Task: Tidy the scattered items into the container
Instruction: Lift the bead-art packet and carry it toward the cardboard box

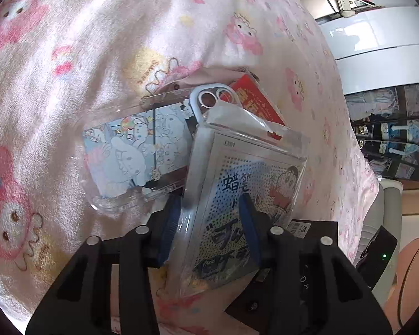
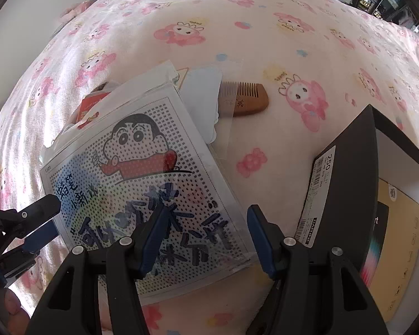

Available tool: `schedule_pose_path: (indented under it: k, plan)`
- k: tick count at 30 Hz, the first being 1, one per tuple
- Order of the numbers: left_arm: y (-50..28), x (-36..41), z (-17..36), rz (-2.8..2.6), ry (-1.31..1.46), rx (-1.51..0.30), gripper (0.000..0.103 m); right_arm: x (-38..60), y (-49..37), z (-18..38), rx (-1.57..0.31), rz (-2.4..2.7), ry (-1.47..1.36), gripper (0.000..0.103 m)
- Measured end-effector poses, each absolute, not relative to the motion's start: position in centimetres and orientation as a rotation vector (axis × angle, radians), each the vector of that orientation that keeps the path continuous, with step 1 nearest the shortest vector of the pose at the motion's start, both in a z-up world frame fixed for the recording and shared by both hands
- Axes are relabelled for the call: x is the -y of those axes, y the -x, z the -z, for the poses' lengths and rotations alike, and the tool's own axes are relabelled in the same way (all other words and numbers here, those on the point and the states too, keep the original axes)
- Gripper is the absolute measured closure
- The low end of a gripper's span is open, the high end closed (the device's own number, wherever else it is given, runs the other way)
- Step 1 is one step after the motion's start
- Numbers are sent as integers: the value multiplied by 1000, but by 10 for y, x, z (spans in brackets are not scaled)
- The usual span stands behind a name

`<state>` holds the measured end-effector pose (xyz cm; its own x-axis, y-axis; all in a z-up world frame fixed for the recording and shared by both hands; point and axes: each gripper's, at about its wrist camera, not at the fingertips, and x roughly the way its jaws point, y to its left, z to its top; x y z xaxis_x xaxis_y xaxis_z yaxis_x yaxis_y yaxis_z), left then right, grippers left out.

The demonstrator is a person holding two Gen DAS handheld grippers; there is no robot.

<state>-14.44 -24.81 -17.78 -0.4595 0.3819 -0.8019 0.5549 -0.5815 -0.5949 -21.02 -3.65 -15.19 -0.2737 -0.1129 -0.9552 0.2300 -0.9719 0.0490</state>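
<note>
We see a bed covered with a pink blanket (image 2: 237, 22) printed with cartoon rabbits, and on it a small heap of scattered items. On top lies a flat plastic pouch with a dotted cartoon-boy print (image 2: 142, 173), tilted, with its near edge low in the right wrist view. The left gripper (image 1: 212, 223) has its two blue-padded fingers (image 1: 170, 223) on both sides of the near end of this pouch; the pads stand a little apart and seem to lie at the plastic edges, but we cannot tell if they really press it. In the right wrist view this same gripper comes in from the left edge, with its tip at the left border of the pouch. The right gripper (image 2: 206, 237) hovers over the near right corner of the pouch with its fingers spread; the left finger is above the printed sheet and the right finger is beyond its right edge, so nothing is pinched. Under the pouch lie a clear phone case with blue cartoon figures (image 1: 137, 150), a red packet (image 1: 254, 100) at the far side, and a white pad in a clear sleeve (image 2: 204, 97). A wooden comb (image 2: 245, 97) lies just beside that pad, further right. The container, a black box (image 2: 357, 173) with a white price label, stands at the right, near the pouch but apart from it.
</note>
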Motion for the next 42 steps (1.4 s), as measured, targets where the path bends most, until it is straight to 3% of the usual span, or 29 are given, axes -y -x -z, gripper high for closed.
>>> schedule_pose_path:
  k: [3, 7, 12, 16, 17, 21, 24, 26, 30, 33, 37, 42]
  plan:
    - [149, 242, 173, 2265, -1540, -1316, 75, 37, 215, 156, -173, 2345, -1778, 46]
    - [154, 239, 172, 2309, -1476, -1245, 80, 40, 222, 157, -222, 2319, -1782, 46]
    - [161, 238, 171, 2317, -1457, -1191, 80, 35, 236, 159, -194, 2307, -1812, 31]
    - [158, 242, 175, 2306, -1463, -1230, 79, 31, 242, 168, -92, 2205, -1873, 30]
    - [158, 244, 174, 2310, -1445, -1233, 79, 30, 242, 171, -21, 2125, -1891, 26]
    - [148, 256, 170, 2292, -1362, -1267, 79, 43, 218, 169, -122, 2075, -1861, 25]
    - [137, 266, 163, 2269, -1287, -1276, 79, 50, 198, 169, -77, 1970, -1843, 25]
    - [133, 268, 162, 2243, -1291, -1253, 76, 48, 189, 163, -26, 1968, -1808, 26]
    - [145, 262, 172, 2196, -1390, -1196, 55, 38, 186, 157, 64, 2048, -1759, 26]
    - [153, 260, 184, 2163, -1474, -1197, 47, 40, 190, 172, 81, 2070, -1805, 29]
    - [151, 260, 181, 2177, -1477, -1164, 47, 44, 184, 176, 88, 2075, -1801, 32]
    - [145, 255, 161, 2392, -1410, -1261, 49, 24, 173, 150, 135, 2148, -1748, 36]
